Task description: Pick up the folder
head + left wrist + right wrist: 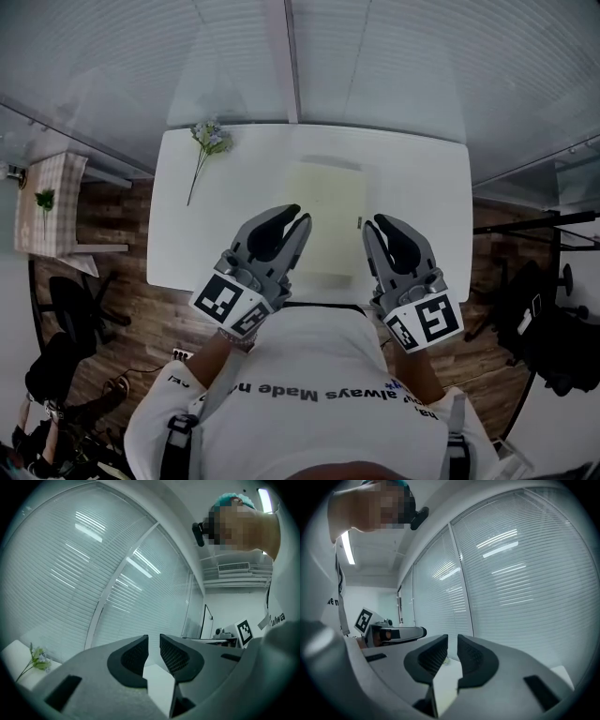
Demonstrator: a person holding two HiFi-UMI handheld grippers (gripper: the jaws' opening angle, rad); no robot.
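A pale yellow folder (pixel 325 211) lies flat in the middle of the white table (pixel 422 187). My left gripper (pixel 292 216) hovers over the folder's near left corner. Its jaws stand a narrow gap apart, with nothing between them (pixel 154 637). To the right of the folder's near right edge is my right gripper (pixel 375 225), with its jaws close together and empty (pixel 453 637). Both grippers point level across the table toward the window blinds. Neither one touches the folder.
A flower sprig (pixel 208 141) lies at the table's far left corner. Window blinds (pixel 375 56) run behind the table. A small checked-cloth table (pixel 52 206) stands on the left, with black chairs (pixel 553 328) on the wooden floor at both sides.
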